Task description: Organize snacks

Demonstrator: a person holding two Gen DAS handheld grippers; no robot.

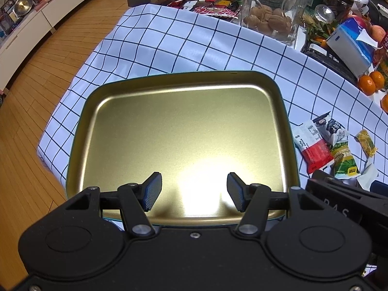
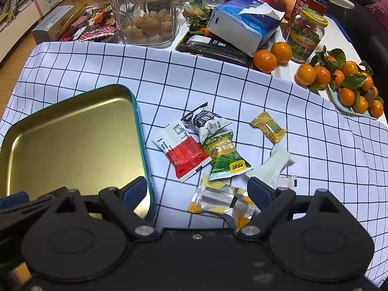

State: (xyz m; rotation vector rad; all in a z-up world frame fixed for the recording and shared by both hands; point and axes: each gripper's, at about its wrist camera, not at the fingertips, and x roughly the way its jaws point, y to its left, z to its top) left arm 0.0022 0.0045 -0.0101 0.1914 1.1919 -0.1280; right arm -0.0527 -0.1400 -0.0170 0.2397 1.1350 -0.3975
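A gold metal tray [image 1: 101, 111] with a teal rim lies empty on the checked cloth; it also shows at the left of the right wrist view [image 2: 141, 131]. My left gripper [image 1: 194, 192] is open and empty above the tray's near edge. Several wrapped snacks lie right of the tray: a red-and-white packet [image 2: 184, 154], a dark-and-white packet [image 2: 208, 122], a green packet [image 2: 224, 160], a yellow candy [image 2: 268, 126], a pale packet [image 2: 276, 165] and a silver-and-yellow packet [image 2: 223, 202]. My right gripper [image 2: 197, 192] is open, low over the silver-and-yellow packet.
A glass jar of walnuts [image 2: 145, 12], a tissue pack [image 2: 245, 21], a jar of preserves [image 2: 306, 34], loose tangerines [image 2: 271, 55] and a dish of tangerines [image 2: 349, 84] crowd the table's far side. A snack pile [image 1: 213, 2] lies far left. The wooden floor [image 1: 29, 97] is left of the table.
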